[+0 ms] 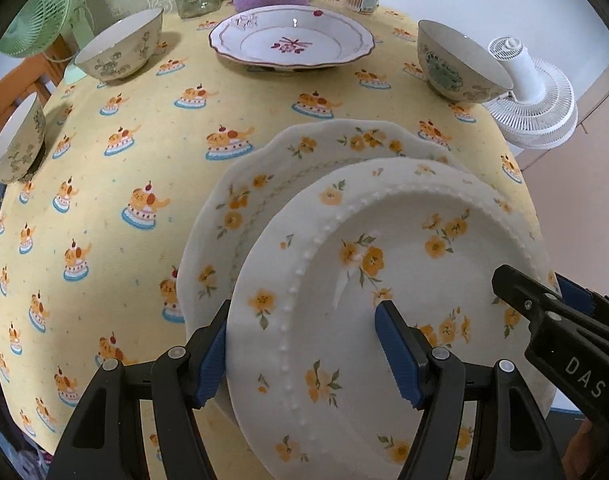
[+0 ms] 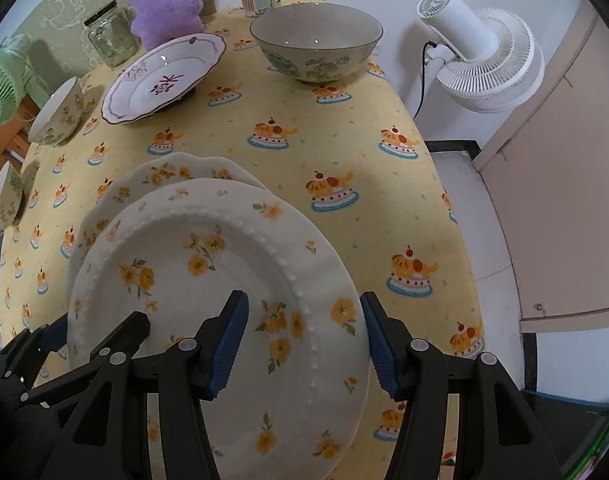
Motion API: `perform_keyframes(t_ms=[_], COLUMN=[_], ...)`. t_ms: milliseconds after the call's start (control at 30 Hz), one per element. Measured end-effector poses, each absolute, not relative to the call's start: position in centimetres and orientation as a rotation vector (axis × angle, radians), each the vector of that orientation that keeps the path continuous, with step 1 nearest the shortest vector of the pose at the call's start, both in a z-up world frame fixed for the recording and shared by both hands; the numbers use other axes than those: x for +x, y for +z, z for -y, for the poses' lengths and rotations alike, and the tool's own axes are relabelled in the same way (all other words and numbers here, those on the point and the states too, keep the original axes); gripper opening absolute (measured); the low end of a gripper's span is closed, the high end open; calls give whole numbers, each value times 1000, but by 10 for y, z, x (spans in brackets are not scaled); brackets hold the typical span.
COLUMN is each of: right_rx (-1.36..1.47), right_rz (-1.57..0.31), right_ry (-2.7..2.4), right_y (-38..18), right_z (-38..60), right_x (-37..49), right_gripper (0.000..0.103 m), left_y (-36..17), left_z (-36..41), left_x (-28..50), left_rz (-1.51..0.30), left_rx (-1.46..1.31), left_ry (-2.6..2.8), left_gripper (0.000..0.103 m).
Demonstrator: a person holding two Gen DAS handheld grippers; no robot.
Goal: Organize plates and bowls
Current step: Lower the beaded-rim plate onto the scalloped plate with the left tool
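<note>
Plates are being stacked right now. The beaded plate (image 1: 384,280) with yellow flowers lies over the wavy-edged plate (image 1: 264,184), pushed toward 5 o'clock, so the 2 do not line up yet. Both sit on the yellow tablecloth (image 1: 124,168).

The left gripper (image 1: 304,354) has its 2 blue pads on either side of the beaded plate's left rim. The pads look spread apart, and I cannot tell if they pinch it. The right gripper (image 2: 304,344) does the same at the plate's right rim, wide apart too.

I think the next move is to slide the beaded plate toward 11 o'clock until it sits centered.

The red-flower plate (image 1: 290,42) waits at 12 o'clock. 3 bowls stand apart: the left bowl (image 1: 122,50), the near-left bowl (image 1: 18,140) and the right bowl (image 1: 458,62).
</note>
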State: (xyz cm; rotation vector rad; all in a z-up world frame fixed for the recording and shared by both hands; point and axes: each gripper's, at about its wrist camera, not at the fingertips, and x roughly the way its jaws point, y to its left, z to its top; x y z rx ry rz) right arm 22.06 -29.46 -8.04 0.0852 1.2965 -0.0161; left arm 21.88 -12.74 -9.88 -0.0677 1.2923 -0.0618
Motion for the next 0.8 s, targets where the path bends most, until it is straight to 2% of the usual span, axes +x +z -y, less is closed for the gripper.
perform_keyframes(t_ms=[533, 800], right_rx=[100, 121], right_rz=[-1285, -1279], right_ry=[-15, 20], right_y=[-86, -86], right_z=[298, 298], right_x=[227, 224], right_gripper=[60, 57], left_y=[-100, -100], left_z=[135, 151], left_x=[225, 223], left_rz=[-1272, -1232], left_rx=[-28, 116], left_ry=[-25, 67], left_gripper=[77, 79])
